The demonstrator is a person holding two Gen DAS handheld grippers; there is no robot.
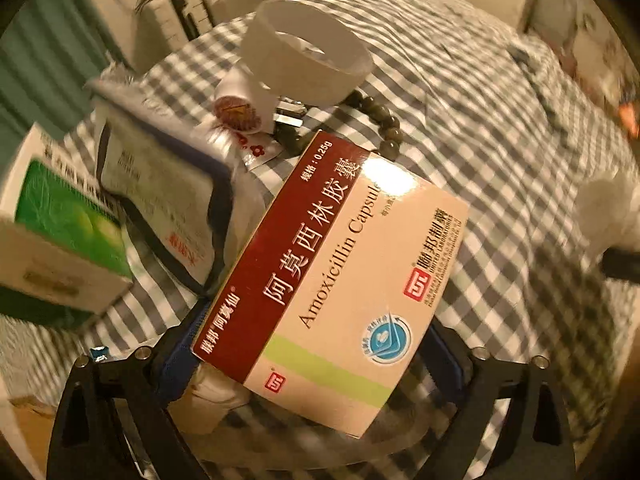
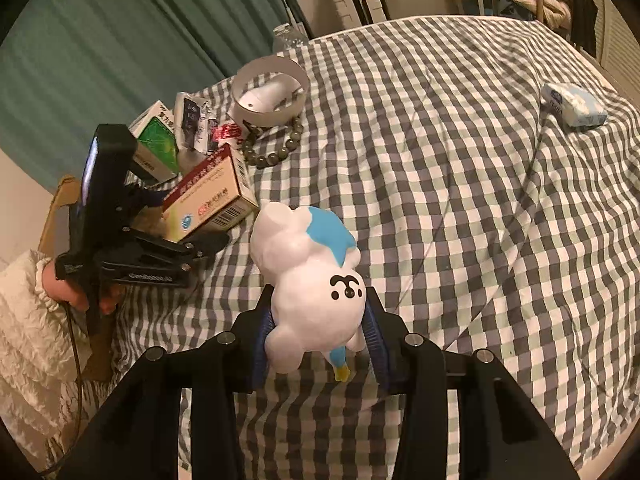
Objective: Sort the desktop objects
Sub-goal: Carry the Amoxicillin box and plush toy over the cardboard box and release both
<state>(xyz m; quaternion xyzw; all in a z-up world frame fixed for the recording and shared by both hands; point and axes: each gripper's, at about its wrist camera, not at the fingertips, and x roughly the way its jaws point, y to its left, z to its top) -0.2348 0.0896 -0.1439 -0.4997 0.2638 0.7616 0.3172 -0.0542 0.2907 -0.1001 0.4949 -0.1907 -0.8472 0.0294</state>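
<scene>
Holding two things at once, you are over the checked bedspread (image 2: 460, 168), which covers a bed rather than a tabletop, so expect a soft, uneven landing for whatever you set down. Your left claw (image 1: 320, 392) is pinching the amoxicillin capsule box (image 1: 340, 264) by its near end, tilted above the medicine cluster at the bed's far left: the green-and-white medicine box (image 1: 60, 240), the foil sachets (image 1: 168, 192) and the white paper ring (image 1: 308, 52) with the bead bracelet (image 1: 380, 120) beside it. I'd lower that box flat and just beside the green one, clear of the sachets, and spread the jaws only once it rests. Your right claw (image 2: 320, 344) is pinching the white cloud-shaped toy with the blue star (image 2: 312, 280), lifted off the cloth; keep it level and well apart from the medicines. A tissue pack (image 2: 572, 108) lies alone at far right
</scene>
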